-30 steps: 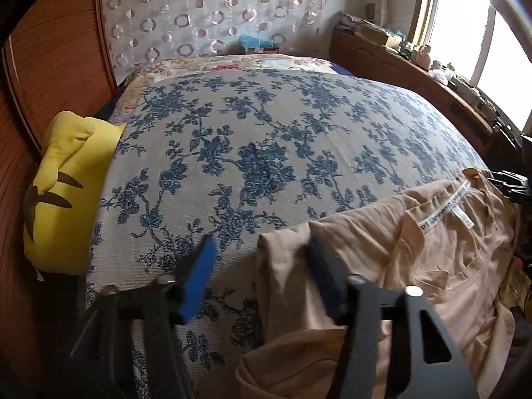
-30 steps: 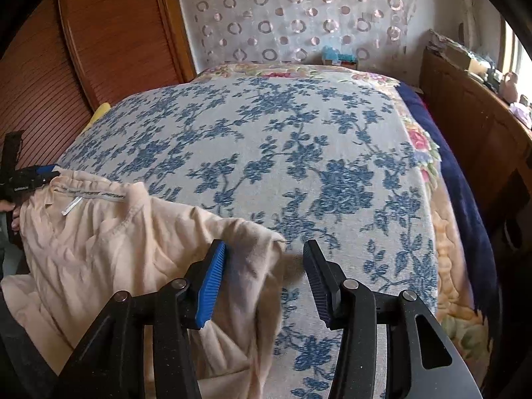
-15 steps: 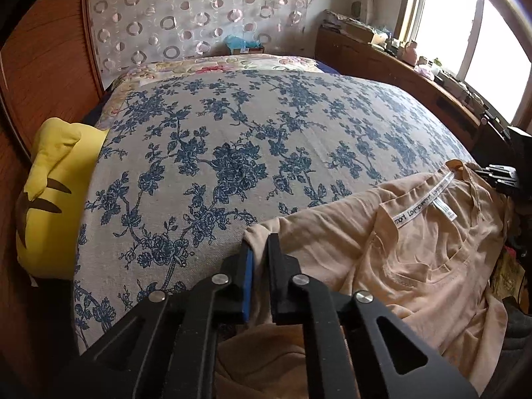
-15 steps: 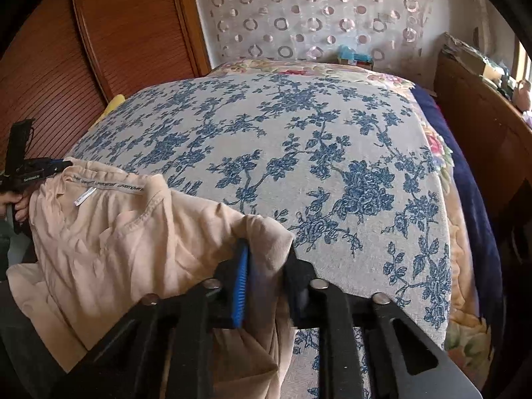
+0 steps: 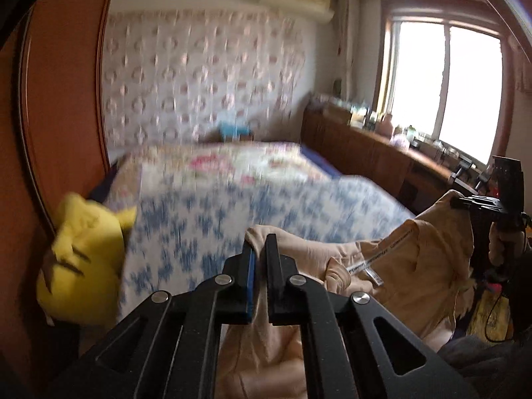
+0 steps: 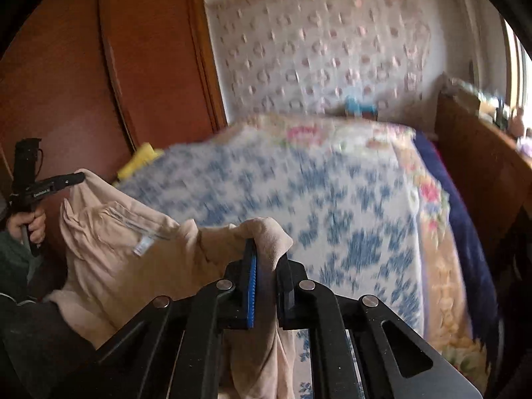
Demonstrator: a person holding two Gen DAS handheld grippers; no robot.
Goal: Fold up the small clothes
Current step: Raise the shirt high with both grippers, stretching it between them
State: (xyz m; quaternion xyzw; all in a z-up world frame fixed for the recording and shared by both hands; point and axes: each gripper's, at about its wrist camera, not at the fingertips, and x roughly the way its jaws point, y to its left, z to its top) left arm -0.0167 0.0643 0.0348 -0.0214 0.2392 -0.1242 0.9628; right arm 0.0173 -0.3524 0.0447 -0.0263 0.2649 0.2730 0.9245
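Note:
A peach shirt [image 5: 399, 276] with a white neck label hangs stretched between both grippers, lifted off the blue-flowered bedspread [image 5: 216, 206]. My left gripper [image 5: 261, 242] is shut on one shoulder corner of it. My right gripper [image 6: 266, 249] has the other corner between its pads, and its jaws are still closing on the cloth. In the right wrist view the shirt [image 6: 133, 266] sags leftward to the left gripper [image 6: 78, 177], held by a person's hand [image 6: 30, 226]. The left wrist view shows the right gripper [image 5: 465, 202] at the far right, pinching the fabric.
A yellow plush toy [image 5: 83, 266] lies at the bed's left edge, against a wooden wardrobe [image 5: 60, 99]. A low wooden cabinet [image 5: 365, 153] with small items runs under the window on the right. A dark blue blanket [image 6: 465, 232] hangs along the bed's right side.
Both grippers went from open around the shirt's corners to shut on them, then rose and tipped up, lifting the shirt off the bed. The views are now motion-blurred.

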